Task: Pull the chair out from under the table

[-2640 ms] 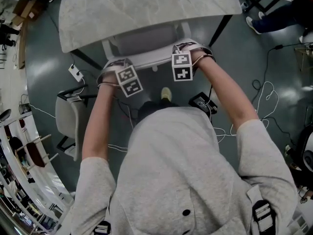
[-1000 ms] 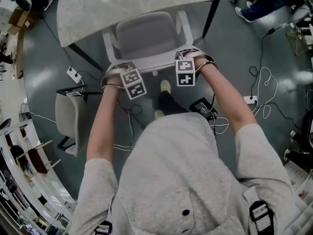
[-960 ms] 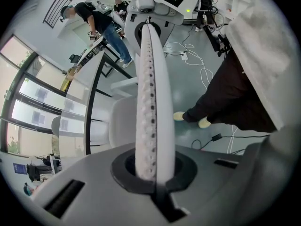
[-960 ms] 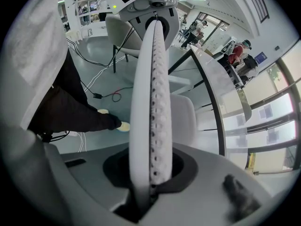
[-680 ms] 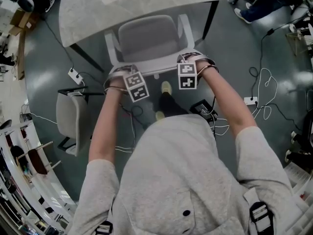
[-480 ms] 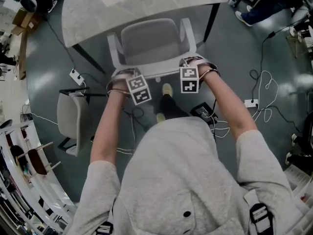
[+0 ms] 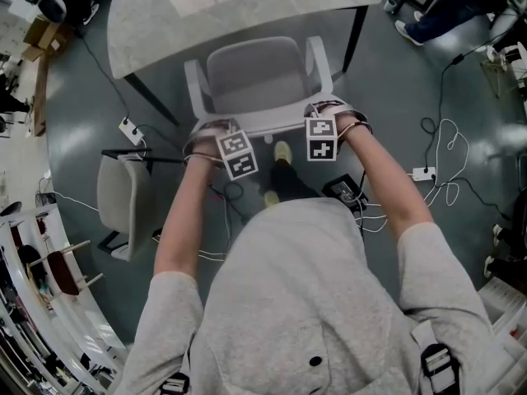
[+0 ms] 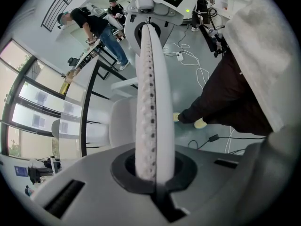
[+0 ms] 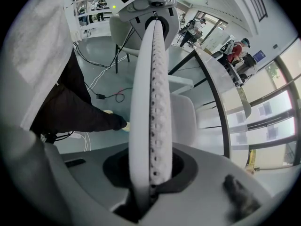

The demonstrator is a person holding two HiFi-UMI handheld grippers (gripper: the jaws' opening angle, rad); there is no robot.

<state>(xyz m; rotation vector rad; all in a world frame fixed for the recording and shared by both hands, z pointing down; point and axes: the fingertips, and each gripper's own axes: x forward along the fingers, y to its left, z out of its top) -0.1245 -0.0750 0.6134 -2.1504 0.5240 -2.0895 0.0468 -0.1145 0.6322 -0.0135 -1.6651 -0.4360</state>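
Observation:
A chair with a light grey seat [image 7: 254,76] and white frame stands in front of the marble-topped table [image 7: 239,2], its seat almost wholly out from under the top. My left gripper [image 7: 212,128] is shut on the left end of the white backrest's top edge [image 7: 268,124]. At the right end, my right gripper [image 7: 328,110] is shut on the same edge. In the left gripper view the perforated backrest edge [image 8: 149,93] runs straight through the left gripper [image 8: 149,173]. The right gripper view shows that edge [image 9: 153,98] clamped in the right gripper [image 9: 148,173].
A second grey chair [image 7: 119,208] stands at the left by a white power strip [image 7: 129,130]. Cables [image 7: 445,171] and a black device [image 7: 346,189] lie on the floor at the right. My feet [image 7: 282,151] are just behind the chair. Other people stand at far tables.
The chair has slid out from under the table toward me, more of its seat now showing. Both grippers came back with it, still clamped on the backrest.

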